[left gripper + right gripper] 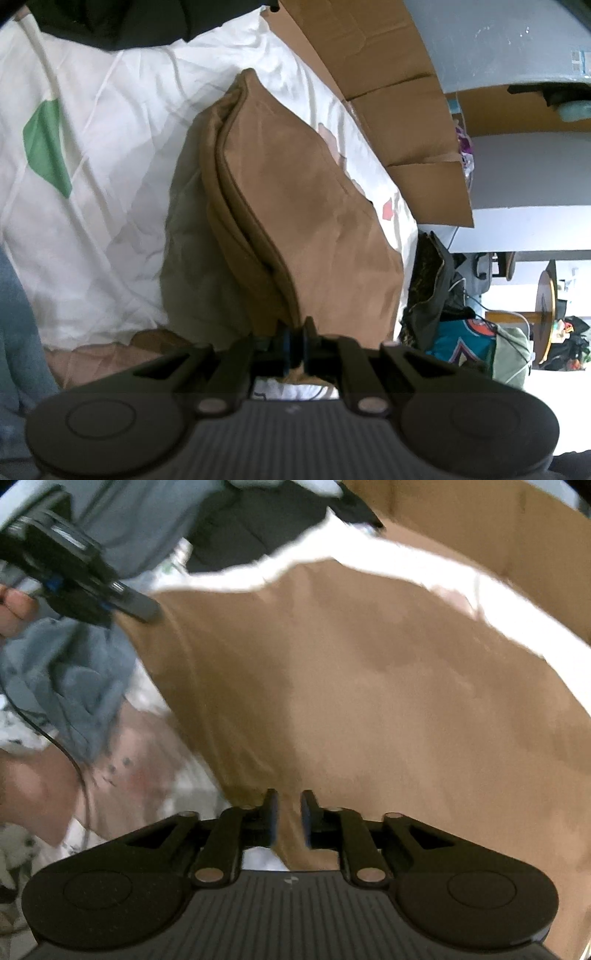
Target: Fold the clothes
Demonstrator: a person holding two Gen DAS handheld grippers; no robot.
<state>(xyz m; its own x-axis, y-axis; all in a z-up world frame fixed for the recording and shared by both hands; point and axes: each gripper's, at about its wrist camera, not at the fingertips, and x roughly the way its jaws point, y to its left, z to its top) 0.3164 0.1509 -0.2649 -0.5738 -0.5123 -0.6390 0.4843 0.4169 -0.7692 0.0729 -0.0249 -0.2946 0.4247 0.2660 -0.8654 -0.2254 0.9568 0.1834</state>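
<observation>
My left tongs (291, 341) are pinched shut on the near edge of the brown garment (291, 206). From that grip the cloth rises away from me as a folded, layered ridge, its hemmed edge running up the left side and the broad face falling to the right. In the right wrist view the same tongs (146, 609) show at the upper left, clamped on a corner of the brown garment (369, 701), with part of my hand (14, 609) behind them.

My right tongs (288, 821) stand a little apart. The brown cloth lies just under and between the pads, but I see a clear gap on both sides of it and the pads are not pressing on it, so these tongs are open and hold nothing. That view is blurred, so finer detail of the fabric is lost.

The garment is spread over a white sheet (110, 166) with a green patch (48, 144) and some small pink marks along its right border. A dark piece of clothing (110, 22) lies at the top of the sheet. In the right wrist view a grey-blue garment (74, 672) is bunched beside the brown one at the left, with a thin black cable (79, 771) running past it.

Cardboard boxes (388, 96) stand right beside the sheet on its far side. Past them, lower right, is a heap of mixed clothes (461, 332).
</observation>
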